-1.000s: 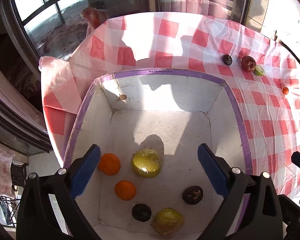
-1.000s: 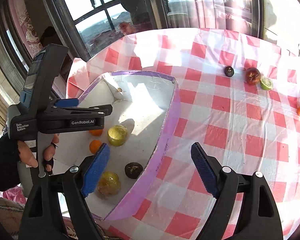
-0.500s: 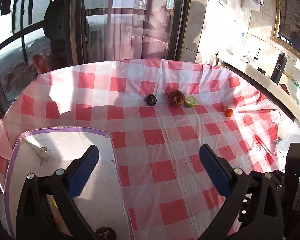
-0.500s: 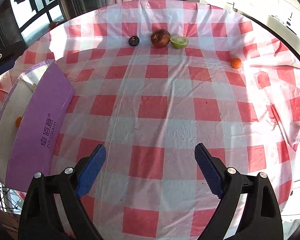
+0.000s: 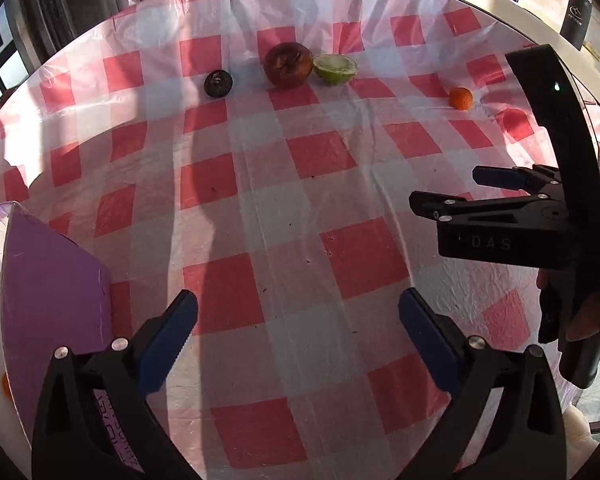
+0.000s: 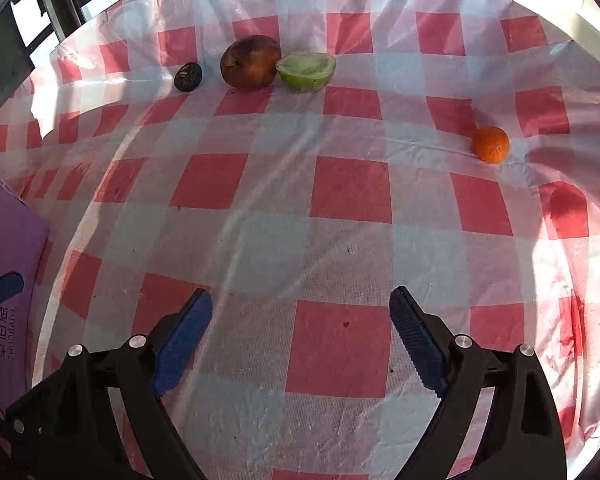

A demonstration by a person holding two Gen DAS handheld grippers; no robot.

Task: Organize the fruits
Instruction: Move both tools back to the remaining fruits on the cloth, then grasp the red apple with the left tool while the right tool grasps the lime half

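Observation:
On the red-checked tablecloth far ahead lie a small dark fruit (image 5: 218, 83) (image 6: 188, 76), a brown-red round fruit (image 5: 288, 65) (image 6: 250, 62) and a cut green fruit (image 5: 335, 68) (image 6: 307, 70) touching it. A small orange (image 5: 460, 98) (image 6: 490, 144) lies apart to the right. My left gripper (image 5: 298, 336) is open and empty over the cloth, beside the purple-walled box (image 5: 56, 300) (image 6: 8, 264). My right gripper (image 6: 300, 336) is open and empty; it also shows in the left wrist view (image 5: 496, 192) at the right.
The tablecloth (image 6: 340, 240) drapes over a round table whose edge runs close at the right and far side. An orange fruit (image 5: 5, 384) shows inside the box at the left edge. A dark bottle (image 5: 576, 16) stands beyond the table at the upper right.
Both grippers have swung away from the box toward the fruits on the cloth. The box has slid to the left edge of both views and the loose fruits look nearer. Both grippers stay open.

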